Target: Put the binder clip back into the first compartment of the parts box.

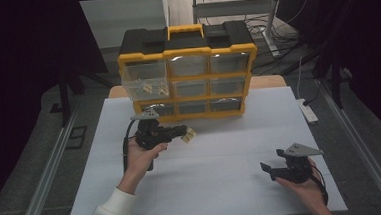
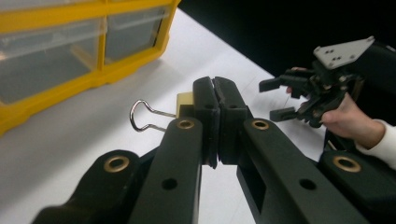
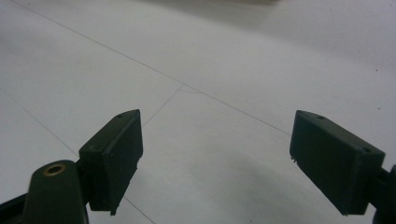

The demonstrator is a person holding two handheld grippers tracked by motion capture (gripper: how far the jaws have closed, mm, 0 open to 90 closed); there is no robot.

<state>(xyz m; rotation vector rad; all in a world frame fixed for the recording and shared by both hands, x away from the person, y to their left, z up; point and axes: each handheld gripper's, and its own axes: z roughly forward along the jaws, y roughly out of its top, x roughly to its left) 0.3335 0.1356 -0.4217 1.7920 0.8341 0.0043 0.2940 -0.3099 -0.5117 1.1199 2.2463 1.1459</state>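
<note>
My left claw [image 2: 217, 100] clamps a yellow binder clip [image 2: 183, 100] above the desk [image 1: 221, 155]; my right claw [image 3: 219, 161] gapes empty

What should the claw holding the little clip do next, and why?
Probably carry the binder clip up and over to the pulled-out clear drawer at the organizer's top left. The left claw is shut on the clip and holds it off the table, and that open drawer seems to hold similar clips. The right claw waits open.
</note>
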